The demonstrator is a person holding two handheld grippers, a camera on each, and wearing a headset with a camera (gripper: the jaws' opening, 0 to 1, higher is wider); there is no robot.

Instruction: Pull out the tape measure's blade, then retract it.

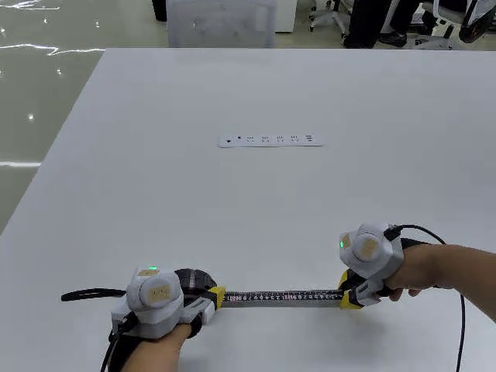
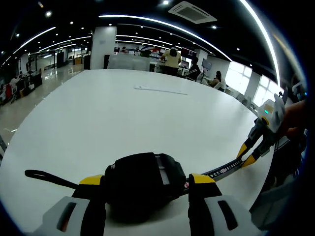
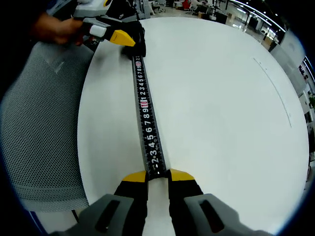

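White table (image 1: 232, 209); tape blade (image 1: 283, 296) lying left-to-right

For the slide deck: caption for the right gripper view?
Right gripper pinches the blade end, stretched across the white table from the case in the left gripper.

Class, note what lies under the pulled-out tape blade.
The white table lies under the blade. The strip directly beneath is covered, and the blade's tip is hidden inside the right gripper.

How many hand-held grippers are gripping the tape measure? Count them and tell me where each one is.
2. The left hand-held gripper clamps the tape measure's black case; the right hand-held gripper, off to its right, pinches the end of the pulled-out blade.
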